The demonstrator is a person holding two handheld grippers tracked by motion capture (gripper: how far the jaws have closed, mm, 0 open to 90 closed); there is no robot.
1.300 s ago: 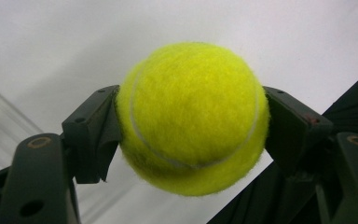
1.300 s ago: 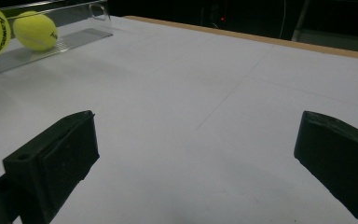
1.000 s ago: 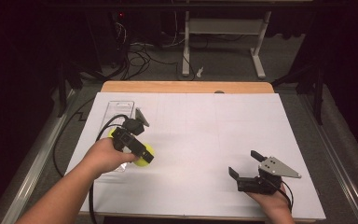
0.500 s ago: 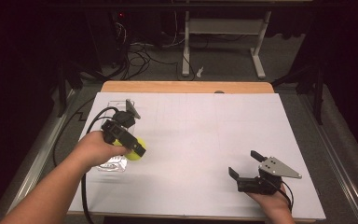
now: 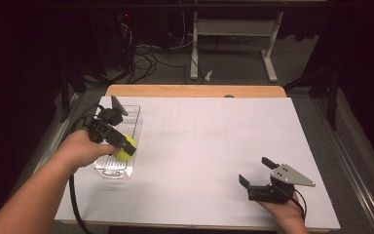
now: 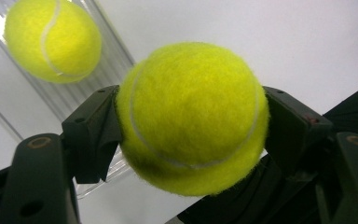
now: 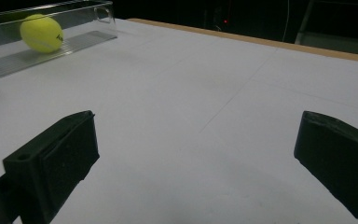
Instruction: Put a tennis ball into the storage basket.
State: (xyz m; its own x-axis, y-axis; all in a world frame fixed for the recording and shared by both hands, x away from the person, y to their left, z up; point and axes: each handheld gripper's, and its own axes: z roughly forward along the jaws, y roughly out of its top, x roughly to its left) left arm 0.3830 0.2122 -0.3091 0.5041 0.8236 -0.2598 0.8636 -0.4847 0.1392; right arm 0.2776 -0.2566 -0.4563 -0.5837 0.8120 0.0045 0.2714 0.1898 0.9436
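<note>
My left gripper (image 5: 126,145) is shut on a yellow tennis ball (image 5: 121,154) and holds it just above a clear plastic tray (image 5: 132,113) at the table's left side. In the left gripper view the held ball (image 6: 191,116) sits squeezed between both black jaws, and a second tennis ball (image 6: 51,39) lies in the ribbed tray (image 6: 9,116) beyond. That second ball (image 7: 41,32) also rests in the tray (image 7: 74,44) in the right gripper view. My right gripper (image 5: 255,174) stands open near the front right, nothing between its jaws (image 7: 196,149).
A white sheet (image 5: 214,141) covers the table, with a wooden edge (image 5: 195,90) at the back. A black cable (image 5: 73,195) trails from the left gripper off the front edge. Beyond the table are a dark floor, cables and a white stand (image 5: 233,34).
My left hand has carried the tennis ball leftward and away from me, from over the white sheet to above the clear tray. The right gripper has stayed put.
</note>
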